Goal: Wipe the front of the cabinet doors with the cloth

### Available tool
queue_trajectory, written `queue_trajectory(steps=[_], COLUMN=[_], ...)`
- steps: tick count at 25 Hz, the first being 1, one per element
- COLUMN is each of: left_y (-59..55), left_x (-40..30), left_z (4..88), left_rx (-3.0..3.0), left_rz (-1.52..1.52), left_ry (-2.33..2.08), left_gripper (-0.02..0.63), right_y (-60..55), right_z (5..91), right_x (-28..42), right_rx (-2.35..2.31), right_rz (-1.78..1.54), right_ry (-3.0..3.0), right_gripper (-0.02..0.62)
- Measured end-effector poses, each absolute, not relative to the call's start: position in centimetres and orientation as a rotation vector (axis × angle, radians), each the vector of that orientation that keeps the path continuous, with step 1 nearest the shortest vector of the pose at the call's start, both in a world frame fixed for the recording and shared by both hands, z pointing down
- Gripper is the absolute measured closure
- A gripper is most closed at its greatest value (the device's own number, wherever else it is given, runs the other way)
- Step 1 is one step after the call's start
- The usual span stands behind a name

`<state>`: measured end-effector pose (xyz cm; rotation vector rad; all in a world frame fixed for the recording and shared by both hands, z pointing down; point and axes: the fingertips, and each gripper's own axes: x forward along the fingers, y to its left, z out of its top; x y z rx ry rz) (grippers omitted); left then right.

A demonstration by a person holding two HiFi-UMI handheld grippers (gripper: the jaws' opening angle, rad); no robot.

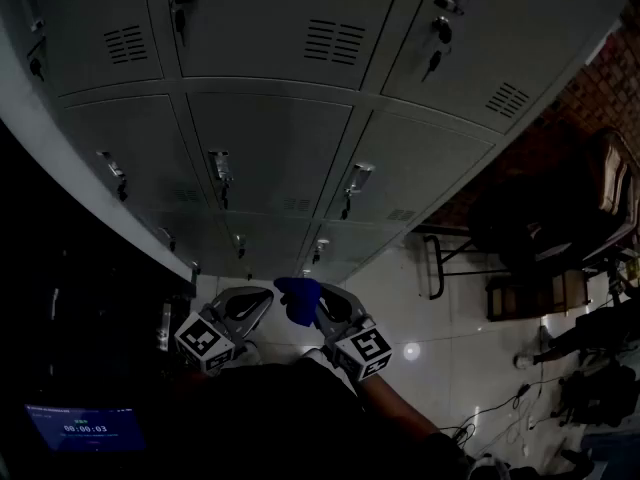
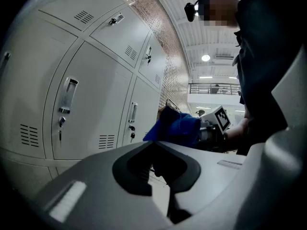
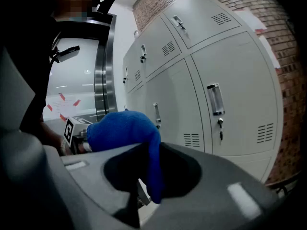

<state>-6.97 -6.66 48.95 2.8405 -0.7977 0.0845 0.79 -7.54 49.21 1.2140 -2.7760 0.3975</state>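
Grey locker-style cabinet doors (image 1: 270,148) fill the upper head view, each with a handle, a key lock and vent slits. My right gripper (image 1: 322,306) is shut on a blue cloth (image 1: 298,298), low in front of the bottom doors and apart from them. In the right gripper view the cloth (image 3: 125,128) bulges over the right gripper (image 3: 144,181) and hangs between its jaws, with the doors (image 3: 230,104) to the right. My left gripper (image 1: 252,306) sits beside it, shut and holding nothing. The left gripper view shows the left gripper (image 2: 163,174), the cloth (image 2: 175,126) and the doors (image 2: 91,104).
A brick wall (image 1: 600,98) meets the lockers at the right. Dark chairs (image 1: 560,218) and a metal chair frame (image 1: 440,258) stand on the shiny tiled floor, with cables (image 1: 500,408) trailing nearby. A small lit screen (image 1: 85,430) glows at bottom left.
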Motion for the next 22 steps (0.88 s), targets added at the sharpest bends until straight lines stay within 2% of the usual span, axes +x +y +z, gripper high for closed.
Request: queue_trajectory(steps=[12, 22], left_y=[-6.4, -5.9], left_x=[-7.8, -8.0], left_z=[48.4, 48.3], left_rx=[2.828, 2.814], left_rz=[0.086, 0.079], left_ry=[-0.829, -0.843], left_gripper=[0.606, 0.606], right_y=[-20.8, -27.5], right_z=[37.9, 29.4], right_x=[9.4, 10.9], right_rx=[1.582, 1.694], right_rz=[0.139, -0.007], right_ry=[-2.671, -2.651], right_gripper=[0.526, 0.526])
